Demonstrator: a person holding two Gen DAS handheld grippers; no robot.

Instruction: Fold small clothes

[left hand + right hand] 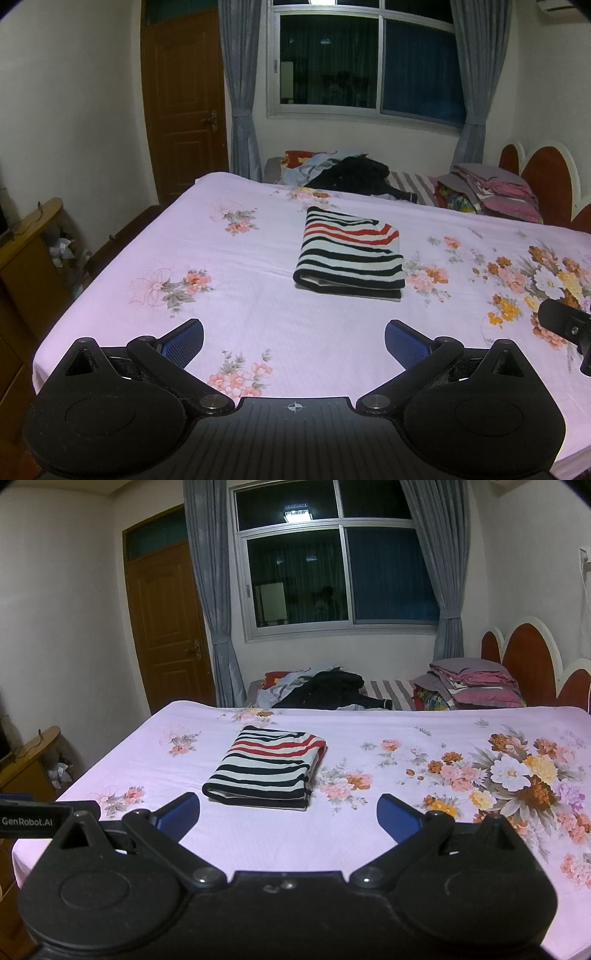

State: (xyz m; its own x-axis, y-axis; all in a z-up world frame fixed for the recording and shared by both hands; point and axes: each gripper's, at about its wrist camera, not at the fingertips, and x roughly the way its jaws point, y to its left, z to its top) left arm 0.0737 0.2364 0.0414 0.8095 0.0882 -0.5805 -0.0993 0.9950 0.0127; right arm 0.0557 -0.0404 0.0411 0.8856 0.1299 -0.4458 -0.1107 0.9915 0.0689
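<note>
We look across a wide bed (pixel 258 317) spread with a pink floral sheet (pixel 388 834); beyond its far edge, at twelve o'clock, stands a dark window (pixel 365 66) hung with grey curtains (pixel 240 92), and at ten o'clock a brown wooden door (pixel 184 103); a scalloped red headboard (pixel 528 657) rises at two o'clock. Along the far edge we see a loose heap of dark and pale clothes (pixel 325 690), and beside it, toward one o'clock, a stack of folded pink and grey bedding (pixel 476 686).

On the sheet lies the striped garment (pixel 349 254) (black, white and red bands), folded into a neat rectangle; from the left wrist view it sits at twelve o'clock, from the right wrist view nearer eleven, flat on the bed and well apart from both tools.

We hold the left gripper (pixel 294 341) above the near part of the sheet, its blue pads (pixel 184 343) spread wide with nothing between them; the right gripper (pixel 288 818) hangs likewise, its blue pads (pixel 397 821) far apart and bare; each tool's edge peeks into the other's view.
</note>
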